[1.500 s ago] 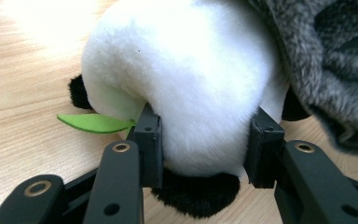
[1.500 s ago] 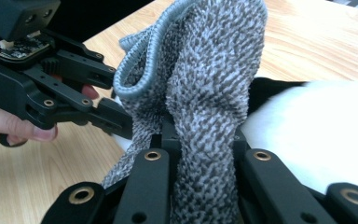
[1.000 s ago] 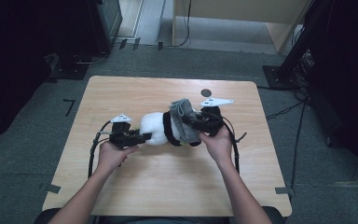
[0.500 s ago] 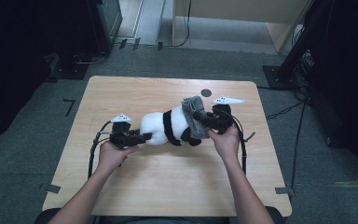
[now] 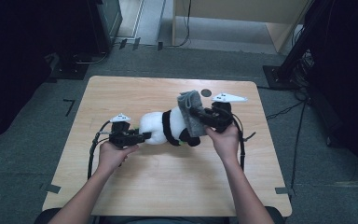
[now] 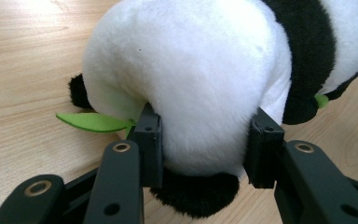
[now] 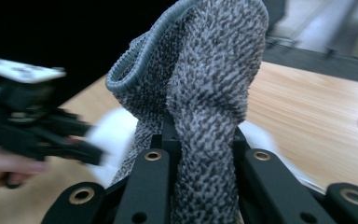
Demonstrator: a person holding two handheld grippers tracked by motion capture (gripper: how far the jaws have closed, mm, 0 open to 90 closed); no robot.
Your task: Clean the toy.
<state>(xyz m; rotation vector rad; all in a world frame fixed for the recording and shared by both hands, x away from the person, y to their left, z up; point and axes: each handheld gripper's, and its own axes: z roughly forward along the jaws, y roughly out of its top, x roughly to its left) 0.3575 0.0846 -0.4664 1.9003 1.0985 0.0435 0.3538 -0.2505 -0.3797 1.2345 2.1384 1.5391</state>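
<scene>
Grey knit cap half-way onto the panda – not seated yet.

Left gripper [image 5: 142, 136] pinches the plush panda [image 5: 161, 127] by its white rear end – both pads pressed into the fur in the left gripper view [image 6: 200, 140], toy lying on the wooden table [image 5: 135, 93]. Right gripper [image 5: 196, 113] is clamped on the grey knit cap [image 7: 205, 93], fabric bunched between its jaws, cuff opening raised above them. Cap sits just at the panda's head end, against it, on the far side from the left gripper. Done, by my read: both grips. Left: pull cuff down over the head, release.
</scene>
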